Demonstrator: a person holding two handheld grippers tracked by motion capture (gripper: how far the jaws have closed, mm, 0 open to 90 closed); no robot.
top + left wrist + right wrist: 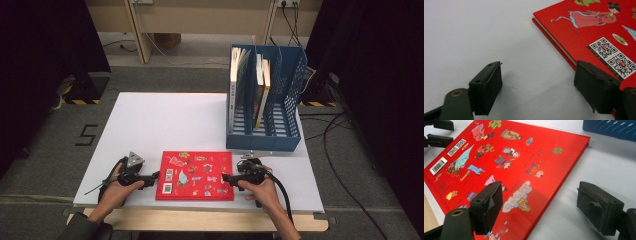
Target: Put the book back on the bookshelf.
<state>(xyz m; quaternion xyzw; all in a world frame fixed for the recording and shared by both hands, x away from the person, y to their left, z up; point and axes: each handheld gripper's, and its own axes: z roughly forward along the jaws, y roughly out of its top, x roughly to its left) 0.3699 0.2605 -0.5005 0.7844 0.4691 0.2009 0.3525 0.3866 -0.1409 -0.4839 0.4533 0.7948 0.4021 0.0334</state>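
A red picture book (195, 175) lies flat on the white table (165, 125), back cover up with QR codes (610, 56) and a barcode (438, 166). My left gripper (152, 177) sits at the book's left edge, jaws open. In the left gripper view one pad (487, 87) is over bare table and the other (595, 86) over the book's (596, 27) edge, with the left gripper (539, 85) pressing on nothing. My right gripper (225, 177) is open at the book's right side. One of its pads (487, 206) hangs above the cover (506, 157) and the other (599, 206) above the table, so the right gripper (539, 205) straddles that edge.
A blue file rack (280, 107) stands at the back right of the table with several upright books (260, 85) in its slots; its base (611, 128) is close behind the red book. The wooden front edge of the table (200, 220) runs under the forearms.
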